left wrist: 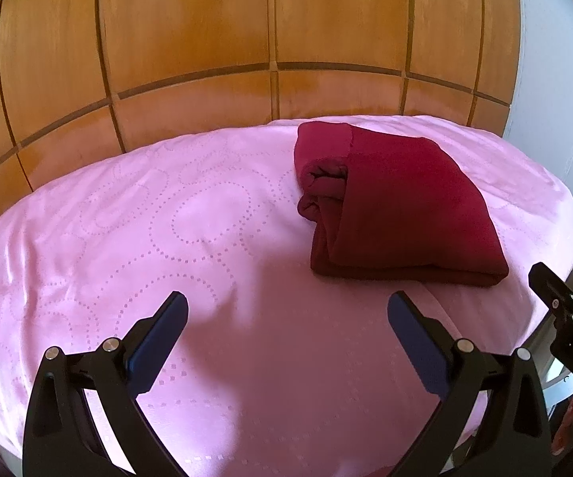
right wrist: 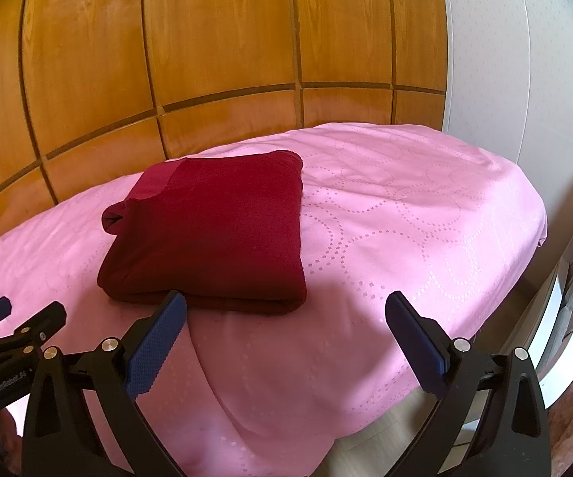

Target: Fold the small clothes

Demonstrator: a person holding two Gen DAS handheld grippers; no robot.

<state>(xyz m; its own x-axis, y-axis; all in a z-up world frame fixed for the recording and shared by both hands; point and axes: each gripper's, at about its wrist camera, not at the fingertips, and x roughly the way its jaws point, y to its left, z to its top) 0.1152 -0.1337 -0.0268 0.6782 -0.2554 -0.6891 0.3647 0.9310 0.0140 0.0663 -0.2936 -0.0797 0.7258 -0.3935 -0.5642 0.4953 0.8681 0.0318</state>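
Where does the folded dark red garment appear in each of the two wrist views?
Left wrist view: the folded red garment lies right of centre, beyond the right finger of the open tongs.
Right wrist view: the folded red garment lies left of centre, just beyond the left finger.
Shared landmark: the pink bedcover under it.

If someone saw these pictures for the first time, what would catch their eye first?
The dark red folded garment stands out, lying on the pink patterned cloth. Behind rises a glossy wooden panelled wall. Both the left gripper and the right gripper are open, short of the garment.
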